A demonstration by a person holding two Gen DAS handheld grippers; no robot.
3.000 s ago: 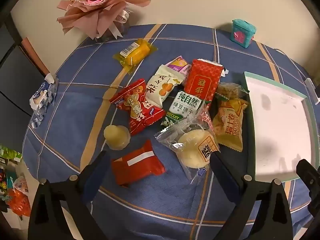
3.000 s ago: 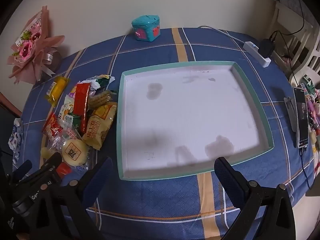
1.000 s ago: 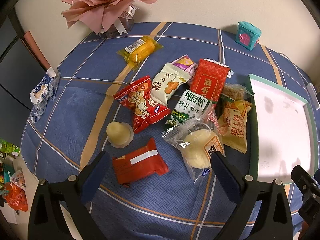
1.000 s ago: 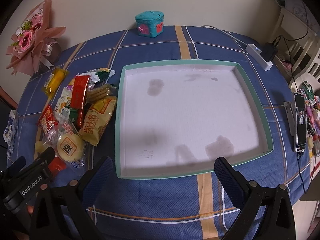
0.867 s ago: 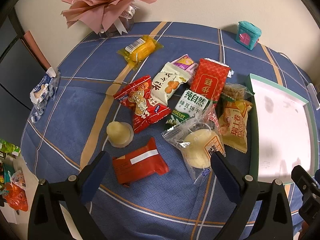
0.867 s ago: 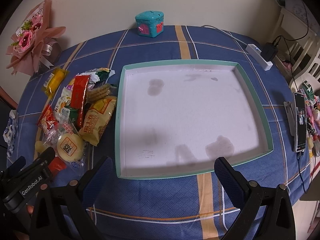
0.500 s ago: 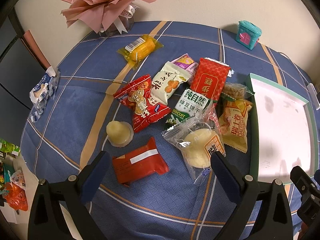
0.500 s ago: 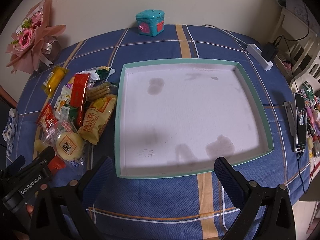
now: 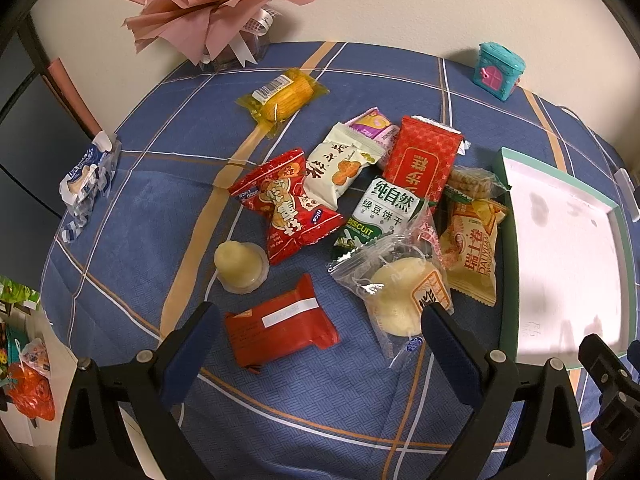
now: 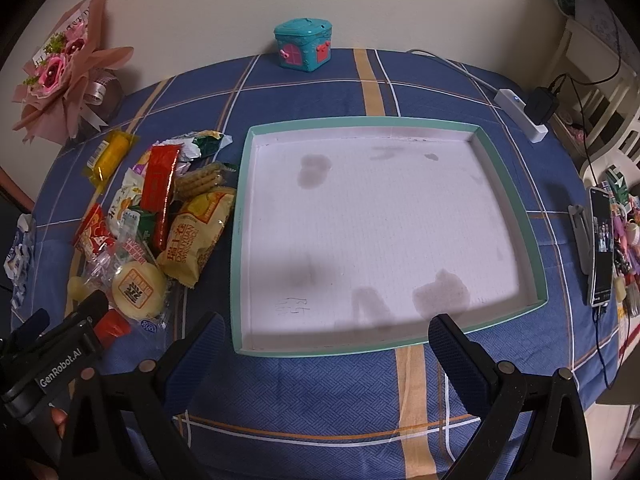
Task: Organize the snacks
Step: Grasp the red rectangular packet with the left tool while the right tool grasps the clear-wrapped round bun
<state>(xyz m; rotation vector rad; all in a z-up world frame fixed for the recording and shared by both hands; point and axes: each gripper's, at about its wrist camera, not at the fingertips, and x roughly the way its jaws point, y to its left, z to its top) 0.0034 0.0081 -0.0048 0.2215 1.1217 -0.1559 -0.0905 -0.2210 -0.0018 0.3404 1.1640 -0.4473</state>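
From the left wrist view, the left gripper (image 9: pixel 320 330) hangs above the blue plaid tablecloth (image 9: pixel 160 208) with its jaws spread wide and nothing between them; a red packet (image 9: pixel 280 330) lies on the cloth in the gap between the fingers, not touched by either. Just beyond it sit a pale jelly cup (image 9: pixel 240 266) and a clear-wrapped round cake (image 9: pixel 404 296), whose wrapper passes behind the right finger. Farther out the snacks lie in a loose heap: a red twisted bag (image 9: pixel 288 204), a white packet (image 9: pixel 340 170), a green biscuit pack (image 9: pixel 380 212), a tall red pack (image 9: pixel 424 158), and a yellow roll bag (image 9: pixel 474 248) just beside the tray (image 9: pixel 506 264). A yellow corn packet (image 9: pixel 284 96) lies apart, nearer the bouquet (image 9: pixel 212 4), and a teal box (image 9: pixel 498 70) stands by the wall. From the right wrist view, the right gripper (image 10: pixel 322 350) is likewise wide open and holds nothing, poised over the near edge of the tray (image 10: pixel 240 240), whose white floor bears only stains. The snack heap (image 10: pixel 160 216) lies to the tray's left, the left gripper (image 10: pixel 60 352) showing at the lower left corner. A phone (image 10: pixel 600 248) and a power strip (image 10: pixel 520 114) lie to the right.
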